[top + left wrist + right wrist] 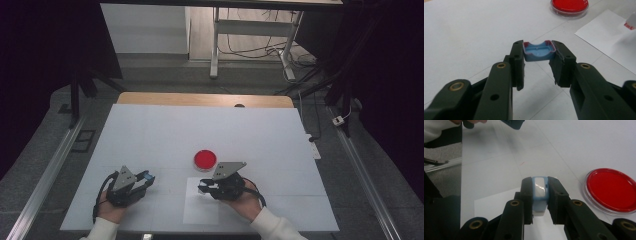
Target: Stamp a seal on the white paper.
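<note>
My left gripper (146,177) rests at the near left of the table and is shut on a small blue cap (538,53) with a red inner rim, its hollow side facing up. My right gripper (202,188) hovers over a white paper sheet (200,209) near the front middle. It is shut on a small pale-blue and white piece (539,192), gripped upright between the pads. A round red dish (205,159) with a clear rim lies flat just beyond the right gripper, apart from both grippers.
The white table cover (200,130) spreads wide behind the dish. The wooden table edge (205,99) runs along the back. Metal rails (47,175) flank the table on both sides. In the right gripper view the sheet's corner (491,205) lies under the jaws.
</note>
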`<action>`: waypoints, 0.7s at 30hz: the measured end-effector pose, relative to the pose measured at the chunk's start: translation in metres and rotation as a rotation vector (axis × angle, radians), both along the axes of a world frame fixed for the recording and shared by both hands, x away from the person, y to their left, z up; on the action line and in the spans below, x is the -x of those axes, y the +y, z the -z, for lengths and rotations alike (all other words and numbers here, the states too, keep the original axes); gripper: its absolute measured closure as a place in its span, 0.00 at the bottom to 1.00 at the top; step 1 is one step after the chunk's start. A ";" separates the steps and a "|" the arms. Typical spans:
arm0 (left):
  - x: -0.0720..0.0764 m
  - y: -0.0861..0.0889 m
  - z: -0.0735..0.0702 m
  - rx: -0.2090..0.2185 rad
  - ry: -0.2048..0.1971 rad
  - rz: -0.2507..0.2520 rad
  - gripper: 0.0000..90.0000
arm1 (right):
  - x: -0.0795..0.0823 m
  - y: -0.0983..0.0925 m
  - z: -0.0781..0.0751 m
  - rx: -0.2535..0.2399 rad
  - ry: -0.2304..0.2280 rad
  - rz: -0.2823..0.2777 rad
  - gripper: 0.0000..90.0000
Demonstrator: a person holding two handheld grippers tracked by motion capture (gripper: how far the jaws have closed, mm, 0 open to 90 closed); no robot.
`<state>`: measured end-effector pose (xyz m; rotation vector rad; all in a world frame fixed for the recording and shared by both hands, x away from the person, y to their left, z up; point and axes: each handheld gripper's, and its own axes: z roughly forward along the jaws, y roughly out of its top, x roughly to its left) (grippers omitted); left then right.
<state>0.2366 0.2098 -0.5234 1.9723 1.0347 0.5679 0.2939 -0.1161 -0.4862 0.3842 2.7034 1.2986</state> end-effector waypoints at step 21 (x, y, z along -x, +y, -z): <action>0.000 0.000 0.001 -0.005 0.005 0.001 0.72 | 0.000 0.003 0.011 0.074 -0.019 -0.015 0.83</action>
